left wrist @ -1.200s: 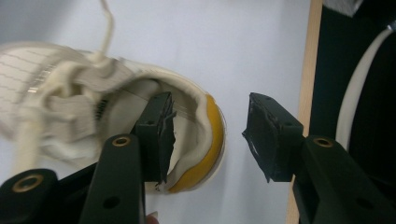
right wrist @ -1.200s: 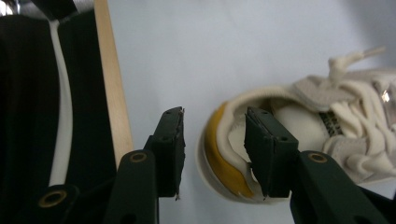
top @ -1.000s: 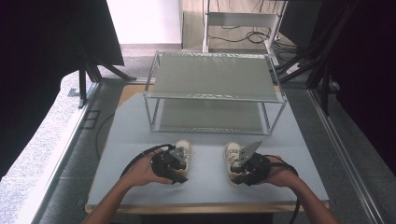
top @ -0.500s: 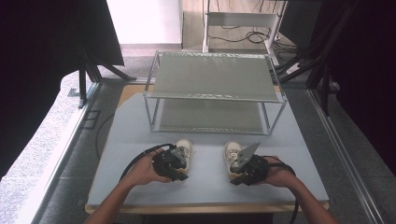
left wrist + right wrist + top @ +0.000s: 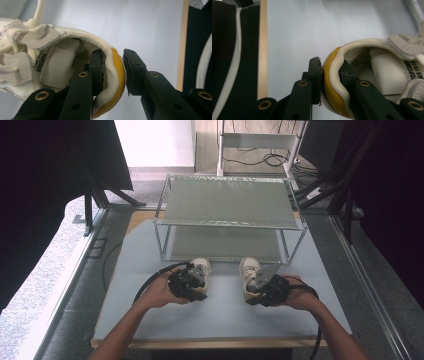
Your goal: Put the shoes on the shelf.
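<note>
Two white shoes with yellow heel patches lie on the table, toes toward the wire rack (image 5: pixel 230 222). The left shoe (image 5: pixel 201 267) has my left gripper (image 5: pixel 187 284) at its heel. In the left gripper view one jaw is inside the left shoe (image 5: pixel 62 67) and the other stands just outside the yellow heel (image 5: pixel 117 75), a thin gap away. My left gripper (image 5: pixel 113 70) is open. My right gripper (image 5: pixel 267 287) is at the heel of the right shoe (image 5: pixel 248 268). In the right gripper view my right gripper (image 5: pixel 330 75) is shut on the right shoe (image 5: pixel 387 70), pinching its heel (image 5: pixel 329 82).
The two-level metal rack stands at the back of the grey table (image 5: pixel 220 315), its lower shelf (image 5: pixel 225 245) just beyond the shoes' toes. Cables (image 5: pixel 150 282) trail from both grippers. The table's wooden front edge (image 5: pixel 220 342) is near the person's forearms.
Both grippers and both shoes have moved a little away from the person, toward the rack's lower shelf.
</note>
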The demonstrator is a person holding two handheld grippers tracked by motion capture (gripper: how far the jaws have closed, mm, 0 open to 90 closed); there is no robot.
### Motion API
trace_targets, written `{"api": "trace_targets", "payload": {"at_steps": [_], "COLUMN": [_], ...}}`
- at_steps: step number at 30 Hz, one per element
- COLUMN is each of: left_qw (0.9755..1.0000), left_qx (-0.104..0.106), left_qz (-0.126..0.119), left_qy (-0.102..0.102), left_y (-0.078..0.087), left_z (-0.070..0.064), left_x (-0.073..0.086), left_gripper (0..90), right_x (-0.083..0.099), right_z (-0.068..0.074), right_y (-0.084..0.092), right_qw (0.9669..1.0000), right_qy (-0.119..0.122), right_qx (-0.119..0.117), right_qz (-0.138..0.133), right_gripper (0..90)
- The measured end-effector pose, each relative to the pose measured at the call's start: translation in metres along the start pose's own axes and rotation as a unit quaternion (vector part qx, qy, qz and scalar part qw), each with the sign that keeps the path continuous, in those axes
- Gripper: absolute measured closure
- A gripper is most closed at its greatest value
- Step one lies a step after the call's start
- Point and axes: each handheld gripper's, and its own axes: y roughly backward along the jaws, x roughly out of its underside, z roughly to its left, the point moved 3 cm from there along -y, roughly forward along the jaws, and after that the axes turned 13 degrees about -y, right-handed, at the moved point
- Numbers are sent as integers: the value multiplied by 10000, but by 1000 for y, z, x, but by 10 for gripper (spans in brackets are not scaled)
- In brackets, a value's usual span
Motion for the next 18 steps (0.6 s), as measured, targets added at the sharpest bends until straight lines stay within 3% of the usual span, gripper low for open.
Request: {"api": "trace_targets", "payload": {"at_steps": [3, 10, 18], "left_qw": [9998, 9990, 9983], "left_qx": [-90, -312, -376], "left_qz": [46, 150, 246], "left_qy": [-141, -267, -368], "left_y": [-4, -13, -26], "left_z": [12, 41, 64], "left_x": [-6, -19, -31], "left_gripper": [702, 701, 701], "right_x": [-7, -24, -38], "right_z": [-7, -30, -57], "right_y": [-2, -5, -10], "right_qw": [10000, 9997, 9988], "right_qy": [17, 150, 261], "right_qx": [19, 170, 392], "right_qz": [31, 46, 152], "right_gripper": [765, 766, 765]}}
